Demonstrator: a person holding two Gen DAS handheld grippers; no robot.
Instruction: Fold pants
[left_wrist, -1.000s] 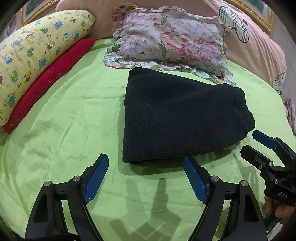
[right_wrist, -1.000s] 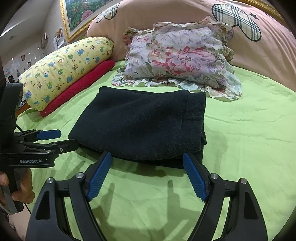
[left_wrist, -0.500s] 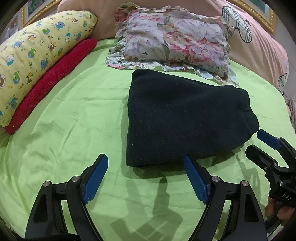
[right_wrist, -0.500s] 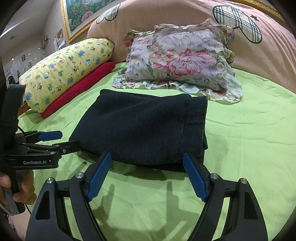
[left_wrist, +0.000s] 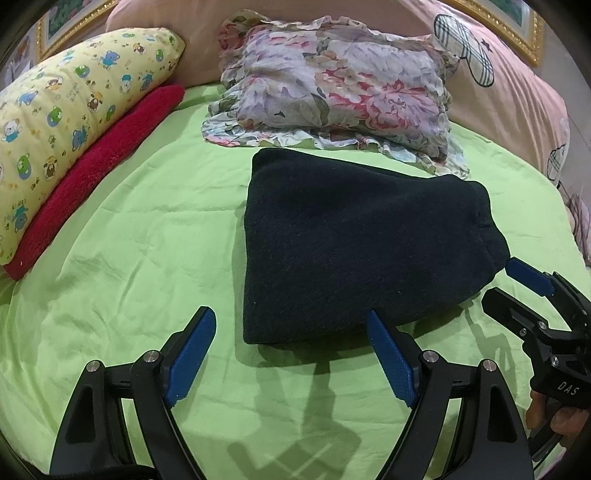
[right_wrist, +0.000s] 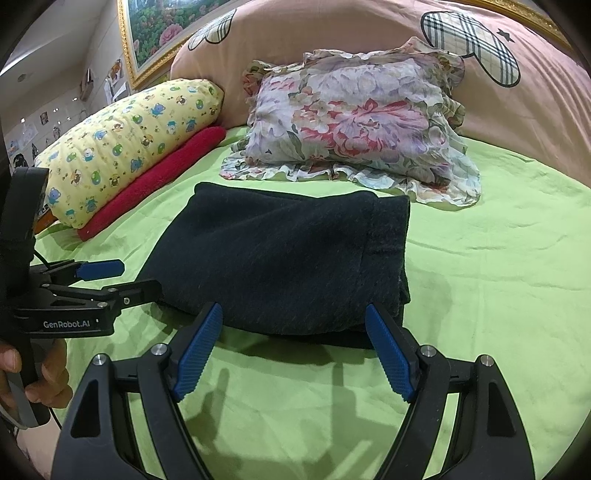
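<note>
- green bed sheet (left_wrist: 140, 229), thin and creased, covers the whole surface, with a pink headboard cover (right_wrist: 332, 33) bearing plaid patches behind.
- dark pants (left_wrist: 351, 251), fuzzy knit, lie folded into a thick rectangle mid-bed, just before a ruffled floral pillow (left_wrist: 332, 81).
- yellow cartoon-print bolster (left_wrist: 74, 107) rests on a red towel roll (left_wrist: 92, 177) (plush).
- left gripper (left_wrist: 291, 354), marked "genrobot.ai", jaws apart, empty.
- right gripper (right_wrist: 295, 350), marked "das", jaws apart, empty.
</note>
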